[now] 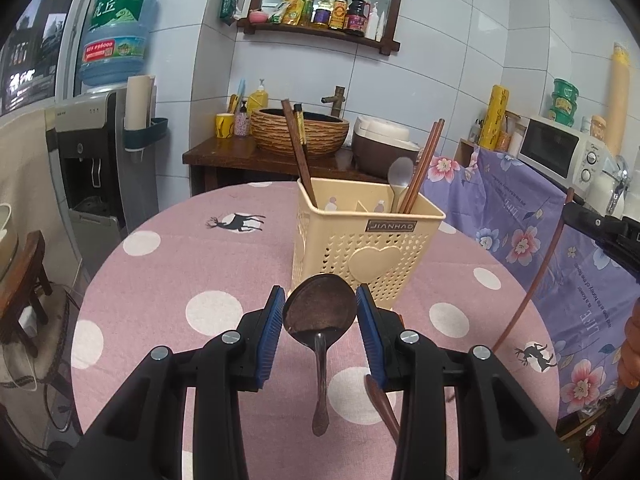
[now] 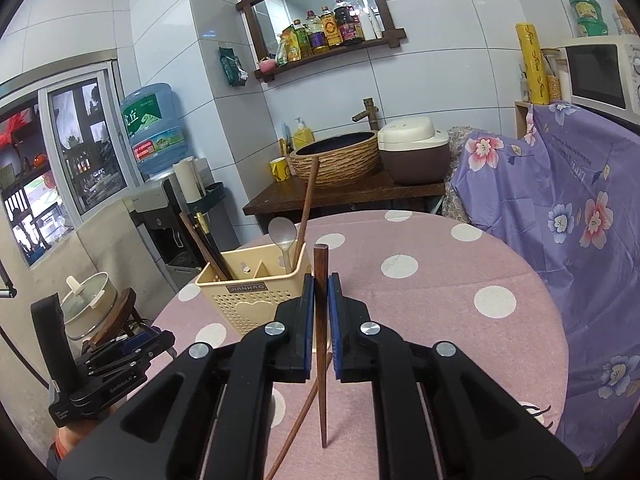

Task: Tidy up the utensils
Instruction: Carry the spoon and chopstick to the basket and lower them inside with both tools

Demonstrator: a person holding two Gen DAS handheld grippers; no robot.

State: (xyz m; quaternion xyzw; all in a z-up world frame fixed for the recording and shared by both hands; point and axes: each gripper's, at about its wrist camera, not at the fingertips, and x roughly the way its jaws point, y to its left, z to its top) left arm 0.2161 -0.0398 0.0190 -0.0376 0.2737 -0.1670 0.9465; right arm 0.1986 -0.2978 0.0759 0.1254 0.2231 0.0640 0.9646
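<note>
Two tools loaded: your left gripper (image 1: 320, 304) clamps dark spoon (image 1: 320, 312) by bowl, handle hanging; your right gripper (image 2: 321, 312) pinches chopstick (image 2: 320, 340) upright, tip down, ready for dropping into cream utensil holder (image 2: 252, 292) on table (image 2: 440, 300) ahead.

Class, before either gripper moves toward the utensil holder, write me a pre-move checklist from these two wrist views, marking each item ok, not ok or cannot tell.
1. Left gripper clamps the dark spoon by its bowl: ok.
2. Right gripper shut on a chopstick: ok.
3. Utensil holder upright on the table: ok.
4. Free room in the holder's compartments: cannot tell.
5. Table free of loose utensils: not ok, a wooden utensil lies below the left gripper.
</note>
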